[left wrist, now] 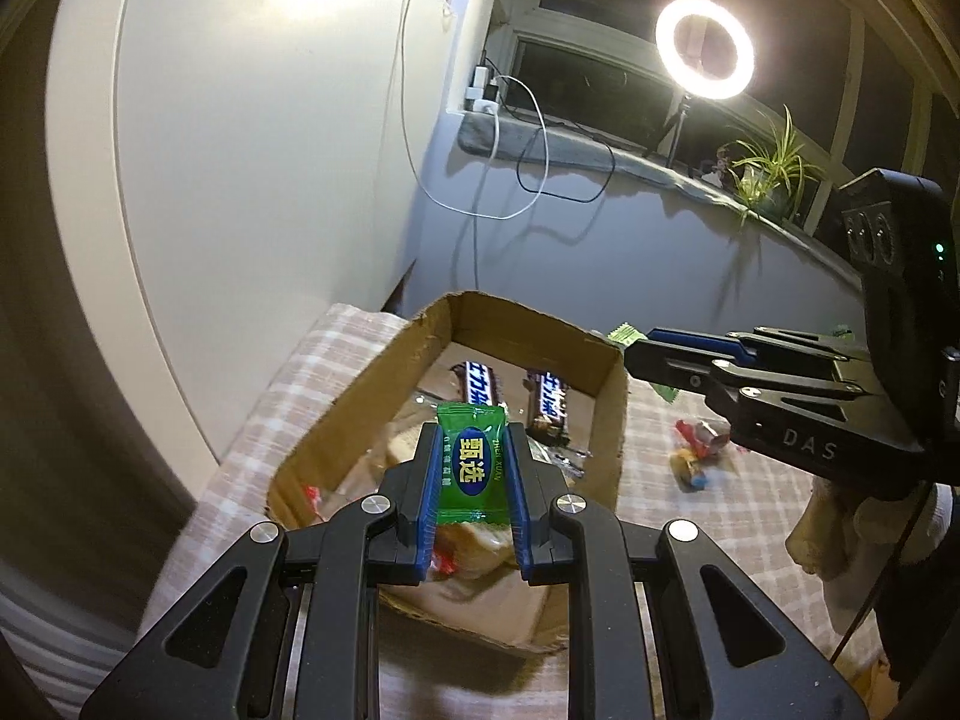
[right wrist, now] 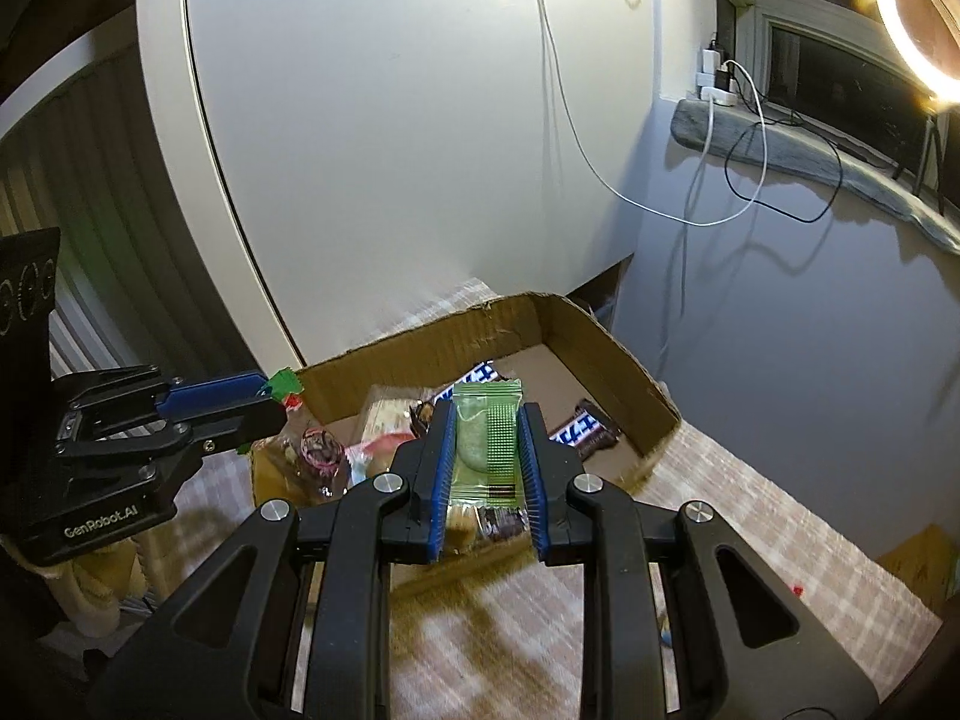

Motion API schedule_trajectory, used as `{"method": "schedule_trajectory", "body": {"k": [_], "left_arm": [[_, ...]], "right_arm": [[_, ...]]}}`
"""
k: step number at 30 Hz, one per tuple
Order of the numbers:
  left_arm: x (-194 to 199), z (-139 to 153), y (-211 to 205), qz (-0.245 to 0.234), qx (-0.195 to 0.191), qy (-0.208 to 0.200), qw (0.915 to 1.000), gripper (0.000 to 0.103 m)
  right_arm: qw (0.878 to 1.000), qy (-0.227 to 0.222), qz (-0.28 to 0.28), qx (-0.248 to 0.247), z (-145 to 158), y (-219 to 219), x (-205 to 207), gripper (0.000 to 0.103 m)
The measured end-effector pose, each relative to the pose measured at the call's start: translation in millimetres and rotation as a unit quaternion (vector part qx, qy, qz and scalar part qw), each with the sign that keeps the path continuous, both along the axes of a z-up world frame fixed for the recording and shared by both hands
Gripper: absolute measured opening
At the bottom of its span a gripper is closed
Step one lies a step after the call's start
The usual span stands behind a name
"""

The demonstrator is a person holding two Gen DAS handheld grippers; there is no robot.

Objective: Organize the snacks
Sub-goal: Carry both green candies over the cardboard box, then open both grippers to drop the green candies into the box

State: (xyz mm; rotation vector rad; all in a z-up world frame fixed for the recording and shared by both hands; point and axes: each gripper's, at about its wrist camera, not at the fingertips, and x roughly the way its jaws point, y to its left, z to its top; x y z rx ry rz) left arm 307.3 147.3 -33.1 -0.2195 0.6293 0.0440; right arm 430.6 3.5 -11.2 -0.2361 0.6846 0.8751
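Observation:
My left gripper (left wrist: 471, 429) is shut on a green candy packet (left wrist: 471, 468) with a blue oval label, held above the near end of an open cardboard box (left wrist: 354, 402). My right gripper (right wrist: 486, 414) is shut on a pale green wrapped pastry (right wrist: 487, 444), held over the same box (right wrist: 606, 354). The box holds two dark chocolate bars (left wrist: 549, 402), wrapped bread and other packets (right wrist: 324, 450). In the right wrist view the left gripper (right wrist: 264, 402) shows at the left with the green packet (right wrist: 282, 384) at its tip. In the left wrist view the right gripper (left wrist: 636, 354) reaches in from the right.
The box sits on a checked cloth (left wrist: 690, 516). Loose small candies (left wrist: 696, 450) lie on the cloth right of the box. A white cabinet (right wrist: 390, 150) stands behind it. Cables (left wrist: 534, 156) hang from the windowsill, with a ring light (left wrist: 705, 48) and a plant (left wrist: 774, 168).

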Motion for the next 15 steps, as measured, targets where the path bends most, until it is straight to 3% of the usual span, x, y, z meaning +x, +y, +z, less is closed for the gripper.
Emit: {"method": "schedule_trajectory", "body": {"k": [15], "left_arm": [[16,-6,3,0.001,0.005,0.012,0.9999,0.018]], "right_arm": [[1.000,0.024,0.001,-0.007,-19,16,26,0.022]]}}
